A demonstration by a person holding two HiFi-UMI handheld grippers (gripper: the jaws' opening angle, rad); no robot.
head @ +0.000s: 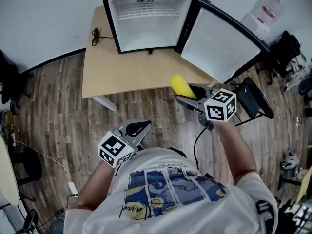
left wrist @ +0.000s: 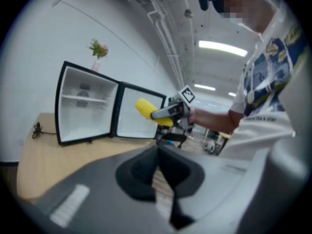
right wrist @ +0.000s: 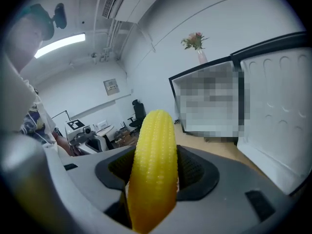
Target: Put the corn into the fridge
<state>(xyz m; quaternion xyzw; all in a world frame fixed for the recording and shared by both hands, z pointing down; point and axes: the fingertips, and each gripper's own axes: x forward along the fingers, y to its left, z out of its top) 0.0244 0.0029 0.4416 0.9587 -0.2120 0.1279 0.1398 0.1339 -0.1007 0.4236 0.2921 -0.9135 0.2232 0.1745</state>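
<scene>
A yellow corn cob [head: 180, 85] sticks out of my right gripper [head: 187, 95], which is shut on it above the table's near right corner. From the right gripper view the corn [right wrist: 155, 165] stands between the jaws. The black mini fridge [head: 146, 28] stands at the back of the table, its white inside bare and its door [head: 219, 43] swung open to the right. My left gripper [head: 140, 128] hangs low near my body, shut on nothing. The left gripper view shows its own jaws [left wrist: 161, 179] together, with the corn [left wrist: 146, 108] and fridge [left wrist: 87, 106] beyond.
The light wooden table [head: 122, 72] carries the fridge, and a black cable [head: 96, 35] lies at its back left. A black stand [head: 251, 99] sits on the floor right of the table. A water dispenser [head: 265, 11] is at the far right.
</scene>
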